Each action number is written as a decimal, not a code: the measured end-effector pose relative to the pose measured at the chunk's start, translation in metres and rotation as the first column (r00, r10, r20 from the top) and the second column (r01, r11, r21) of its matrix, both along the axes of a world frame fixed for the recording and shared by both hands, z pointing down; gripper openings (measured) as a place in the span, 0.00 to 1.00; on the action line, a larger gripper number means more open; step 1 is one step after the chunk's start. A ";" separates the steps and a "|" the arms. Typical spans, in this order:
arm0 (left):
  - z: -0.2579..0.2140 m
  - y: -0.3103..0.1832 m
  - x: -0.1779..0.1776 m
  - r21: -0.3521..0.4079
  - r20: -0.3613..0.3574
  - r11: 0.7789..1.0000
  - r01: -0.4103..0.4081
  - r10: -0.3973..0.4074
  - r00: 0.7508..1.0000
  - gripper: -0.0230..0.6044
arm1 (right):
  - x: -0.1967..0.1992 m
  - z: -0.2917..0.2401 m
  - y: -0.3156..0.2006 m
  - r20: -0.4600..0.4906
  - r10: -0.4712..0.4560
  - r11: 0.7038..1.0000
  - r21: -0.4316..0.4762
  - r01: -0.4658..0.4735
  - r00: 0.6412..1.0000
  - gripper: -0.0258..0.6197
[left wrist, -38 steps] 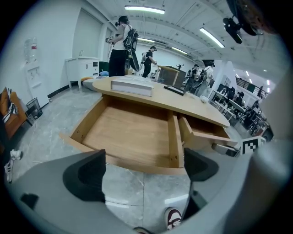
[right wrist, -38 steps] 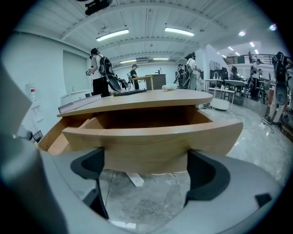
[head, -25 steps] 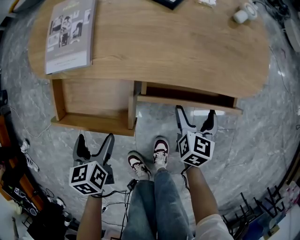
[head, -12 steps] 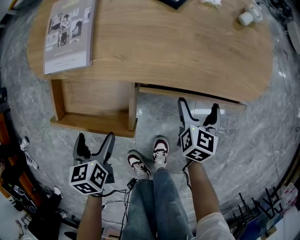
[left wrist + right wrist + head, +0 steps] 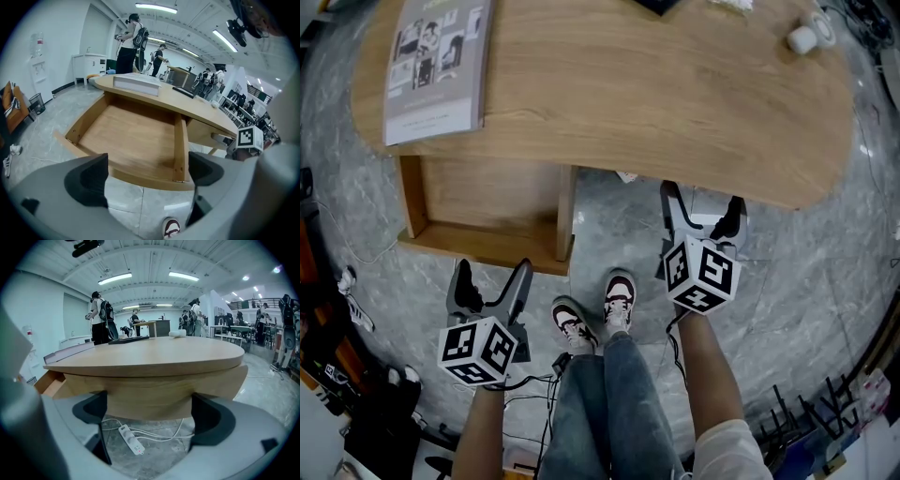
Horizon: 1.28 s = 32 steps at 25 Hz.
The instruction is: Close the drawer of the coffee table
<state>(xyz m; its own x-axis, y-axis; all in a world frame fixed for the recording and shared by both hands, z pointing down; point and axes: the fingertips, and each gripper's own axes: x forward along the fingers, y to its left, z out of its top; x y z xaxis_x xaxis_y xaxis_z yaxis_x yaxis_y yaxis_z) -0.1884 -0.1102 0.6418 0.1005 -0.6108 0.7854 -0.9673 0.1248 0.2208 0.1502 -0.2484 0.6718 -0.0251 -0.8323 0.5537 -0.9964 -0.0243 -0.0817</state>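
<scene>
The left gripper (image 5: 493,281) and right gripper (image 5: 703,204) are being held with jaws spread, empty. The left drawer (image 5: 487,202) is being left open under the worktop (image 5: 656,94), so it risks being overlooked or bumped.

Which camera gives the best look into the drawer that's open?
The left gripper view: it looks straight into the drawer, showing its bare floor and both side walls. The head view sees it from above, its back under the tabletop. The right gripper view catches only a corner at its left edge.
</scene>
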 end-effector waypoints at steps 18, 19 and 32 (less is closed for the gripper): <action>-0.005 -0.006 0.005 0.012 -0.016 1.000 0.006 -0.006 1.000 0.88 | 0.000 0.001 -0.021 -0.004 0.006 0.998 0.067 -0.006 1.000 0.92; -0.005 -0.005 0.005 0.011 -0.016 1.000 0.001 -0.001 1.000 0.88 | 0.000 0.001 -0.022 -0.003 0.006 0.998 0.068 -0.006 1.000 0.92; -0.008 0.002 -0.004 0.023 -0.014 1.000 0.016 -0.015 1.000 0.88 | 0.001 0.002 -0.032 0.006 0.003 0.997 0.075 -0.003 1.000 0.92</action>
<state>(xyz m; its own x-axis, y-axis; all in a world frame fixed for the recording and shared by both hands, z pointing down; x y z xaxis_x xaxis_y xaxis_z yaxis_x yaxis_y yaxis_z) -0.1925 -0.1079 0.6336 0.1013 -0.6306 0.7695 -0.9622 0.1345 0.2368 0.1509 -0.2804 0.6736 -0.0259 -0.8714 0.4900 -0.9958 -0.0208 -0.0897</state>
